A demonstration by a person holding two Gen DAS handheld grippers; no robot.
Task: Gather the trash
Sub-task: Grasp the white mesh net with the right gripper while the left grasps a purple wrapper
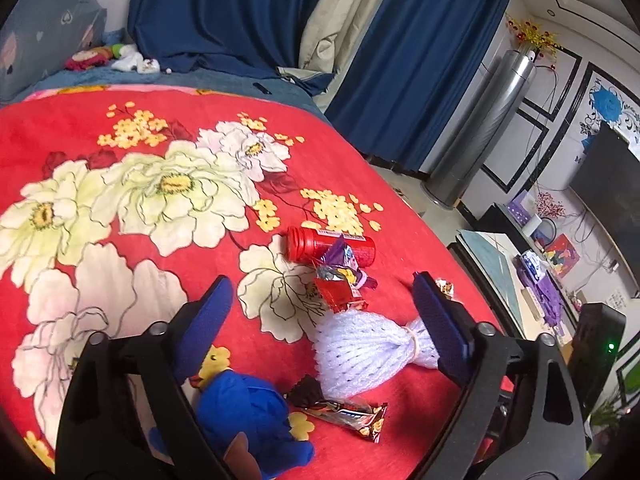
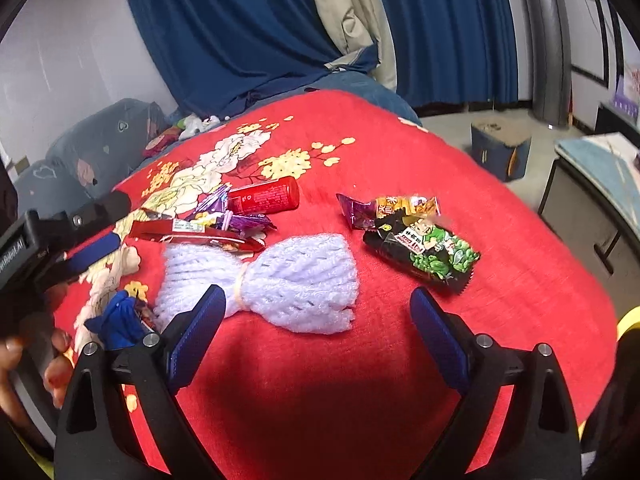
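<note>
Red floral blanket [image 1: 120,128] covers the bed; blue curtains [image 1: 224,12] hang behind it.

Left gripper [image 1: 324,300]: fingers apart, nothing clamped. White foam fruit net [image 1: 360,348] lies on the blanket between them, its tied waist close beside the right-hand finger [image 1: 438,320]; contact cannot be judged. Ahead of the fingers lies a red bottle [image 1: 320,244] on its side, with a purple wrapper [image 1: 344,254] and a red wrapper [image 1: 340,292] lying against it. Brown candy-bar wrapper [image 1: 344,416] and blue plush toy [image 1: 248,416] lie low between the fingers, near the camera.

Right gripper [image 2: 316,304]: fingers apart, nothing clamped. Foam net [image 2: 280,276] lies just ahead, nearer the left-hand finger [image 2: 200,328]. Black snack bag [image 2: 428,248] with a green cartoon figure and green peas printed on it lies ahead to the right, clear of the fingers; an orange-and-purple wrapper [image 2: 384,208] sits touching its far end. Printing on the bags and bottle label is not legible.

A hand [image 2: 24,360] holds the other gripper at the left edge of the right wrist view.
</note>
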